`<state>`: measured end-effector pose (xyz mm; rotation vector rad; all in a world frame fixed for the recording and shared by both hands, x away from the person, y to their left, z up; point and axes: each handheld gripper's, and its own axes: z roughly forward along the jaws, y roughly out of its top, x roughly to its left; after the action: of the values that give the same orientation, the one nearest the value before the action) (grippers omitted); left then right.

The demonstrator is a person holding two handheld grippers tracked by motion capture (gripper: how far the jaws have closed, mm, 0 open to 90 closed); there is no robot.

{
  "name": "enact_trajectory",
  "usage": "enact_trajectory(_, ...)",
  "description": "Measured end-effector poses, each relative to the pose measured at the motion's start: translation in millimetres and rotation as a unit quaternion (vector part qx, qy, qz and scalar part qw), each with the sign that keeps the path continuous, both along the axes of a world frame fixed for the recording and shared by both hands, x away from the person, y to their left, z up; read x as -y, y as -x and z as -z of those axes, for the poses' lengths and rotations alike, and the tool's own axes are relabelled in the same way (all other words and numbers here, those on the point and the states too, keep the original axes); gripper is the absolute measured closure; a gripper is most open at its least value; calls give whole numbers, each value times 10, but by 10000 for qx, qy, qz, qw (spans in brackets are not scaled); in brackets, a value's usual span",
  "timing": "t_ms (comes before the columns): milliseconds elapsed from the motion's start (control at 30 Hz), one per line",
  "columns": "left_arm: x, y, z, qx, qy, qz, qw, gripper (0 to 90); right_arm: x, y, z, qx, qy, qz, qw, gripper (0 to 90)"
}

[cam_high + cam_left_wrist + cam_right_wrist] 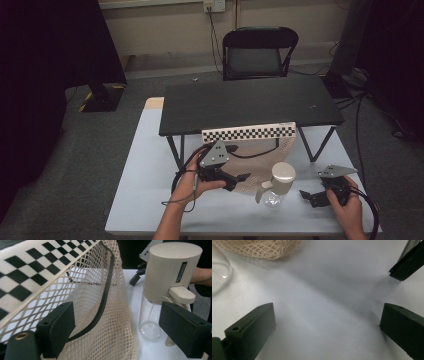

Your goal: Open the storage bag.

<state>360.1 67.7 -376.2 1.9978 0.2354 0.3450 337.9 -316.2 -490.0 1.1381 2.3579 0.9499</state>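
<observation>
Mesh bag (110, 322): hung from the checkered strip (248, 133), draped on the pale surface (145, 175) between my grippers.
Bottle (166, 287): upright just beside the bag, clear body, beige cap.
My left gripper (235, 181): jaws wide open, nothing gripped, facing bag and bottle.
My right gripper (311, 197): jaws open over bare surface, right of the bottle.

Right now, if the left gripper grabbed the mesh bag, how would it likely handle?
The mesh bag looks floppy: its open netting drapes in soft folds, so it would probably sag and stretch rather than lift as one piece. It seems light, being mostly holes. Its black strap hangs loose and might snag the bottle standing close beside it.
</observation>
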Motion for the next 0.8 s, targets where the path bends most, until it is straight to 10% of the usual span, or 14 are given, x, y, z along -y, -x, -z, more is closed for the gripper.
enact_trajectory(400, 156, -49, 103, 434, -526, -174, 9975, 162, 0, 1, 0, 3, 0, 0, 10000, 0)
enact_trajectory(667, 236, -63, 189, 82, -796, -340, 9962, 72, -1, 2, 0, 6, 1, 1, 10000, 0)
enact_trajectory(800, 200, -51, 184, 39, -848, -436, 9954, 232, -1, 2, 0, 7, 1, 2, 10000, 0)
